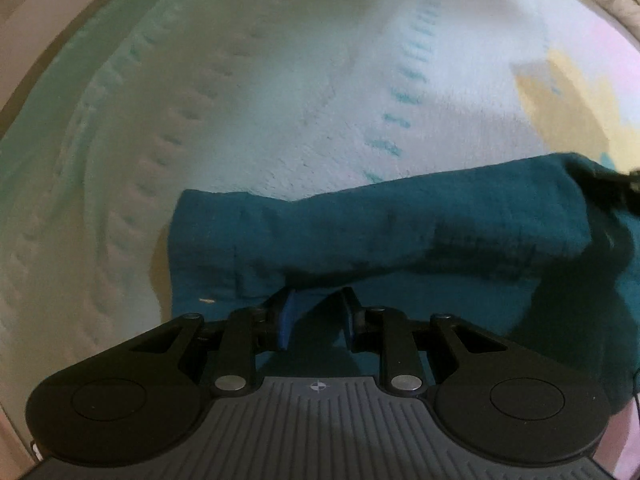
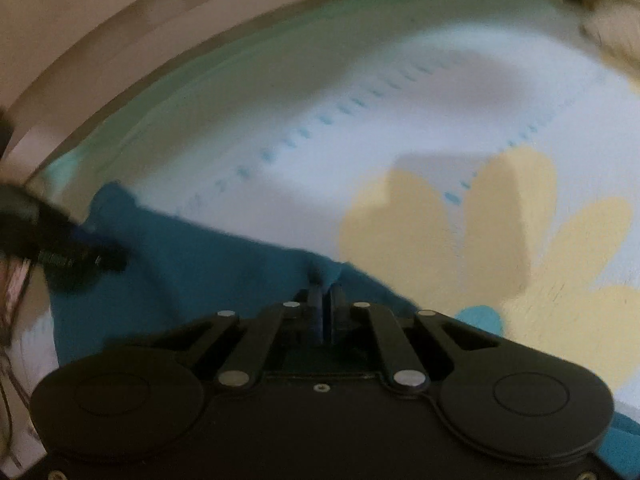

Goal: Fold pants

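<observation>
Surface: a pale fleecy blanket (image 1: 280,92) with dashed teal stitching and a yellow flower print (image 2: 500,216); a beige wall behind.
Right tongs (image 2: 326,292): jaws pinched together on a small tuft of the pants' far edge.
Left tongs (image 1: 318,300): blue pads (image 1: 286,316) apart, the cloth hanging in front of and between them; not clamped, as far as I can judge.
Pants (image 1: 400,232): teal, spread on the blanket under both tongs, the upper layer rolled over into a thick band.
Axis: the band's long axis runs across the left view, rising slightly to the right; waist and hem ends cannot be told apart.
Risk, right: the bite is small, so a pull may slip it free.
Risk, left: with only one end held, the fold would sag and go askew.
Risk, blur: the right view is smeared, suggesting fast motion that could drag the lower layer.
</observation>
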